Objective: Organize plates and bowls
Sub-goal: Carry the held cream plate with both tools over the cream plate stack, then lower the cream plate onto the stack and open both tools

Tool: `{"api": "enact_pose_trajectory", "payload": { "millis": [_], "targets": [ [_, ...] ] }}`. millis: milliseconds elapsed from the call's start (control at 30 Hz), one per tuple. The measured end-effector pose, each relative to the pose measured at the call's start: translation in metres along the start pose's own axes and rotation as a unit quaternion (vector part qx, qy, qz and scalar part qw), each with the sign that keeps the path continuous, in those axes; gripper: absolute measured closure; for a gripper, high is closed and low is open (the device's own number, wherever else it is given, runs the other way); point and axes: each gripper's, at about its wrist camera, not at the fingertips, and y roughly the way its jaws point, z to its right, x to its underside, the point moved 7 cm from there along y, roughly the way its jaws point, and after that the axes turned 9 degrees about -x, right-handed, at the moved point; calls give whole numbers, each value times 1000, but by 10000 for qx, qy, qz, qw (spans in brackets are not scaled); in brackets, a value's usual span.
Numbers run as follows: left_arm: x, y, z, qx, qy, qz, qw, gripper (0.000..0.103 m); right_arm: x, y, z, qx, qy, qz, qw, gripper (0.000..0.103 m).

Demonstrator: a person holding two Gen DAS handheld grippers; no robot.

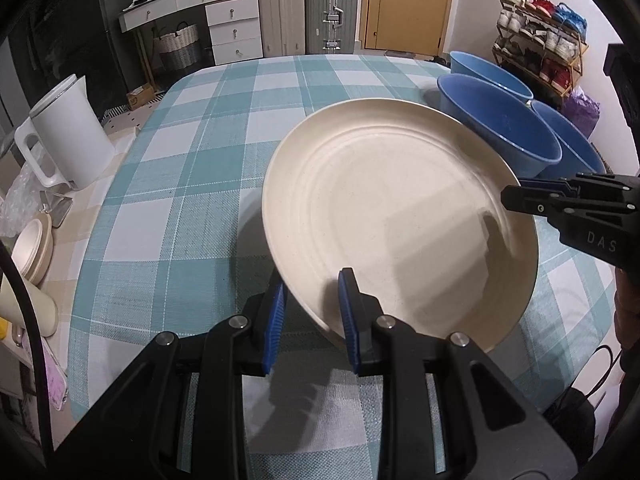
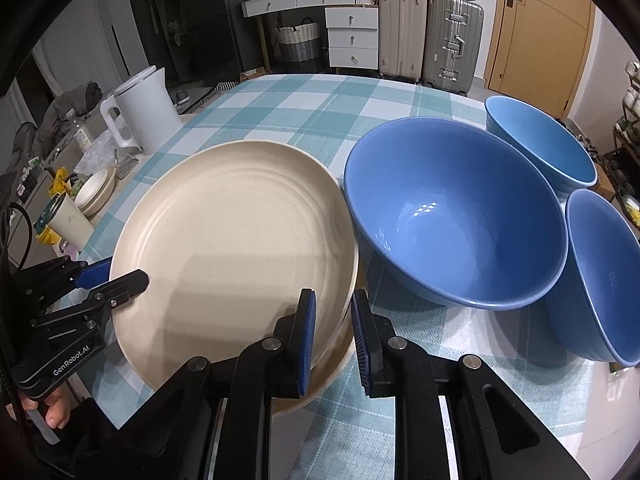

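A wide cream ceramic plate with ringed ridges is tilted above the table covered in a teal-and-white checked cloth, its rim gripped on two sides. The left tool straddles the plate's near edge, one blue-padded finger under the rim and one over it, closed on the plate. The right tool clamps the opposite edge the same way; in the right wrist view a second cream rim shows just beneath the held plate, so it may sit on another plate. Just beside the plate stand three blue ceramic bowls: a large blue bowl nearest, a far blue bowl behind it and a right-hand blue bowl. A white plastic kettle stands at the table's left edge.
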Motion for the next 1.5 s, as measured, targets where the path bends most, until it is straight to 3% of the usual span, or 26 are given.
{"api": "enact_pose_trajectory", "payload": {
  "millis": [733,1500],
  "targets": [
    [10,5,15,-340,500,-42,9982,77,11,14,-2,259,-81,-119,9996,83],
    [15,13,17,-520,710,-75,9961,73,18,17,-2,482,-212,-147,9985,83]
  ]
}}
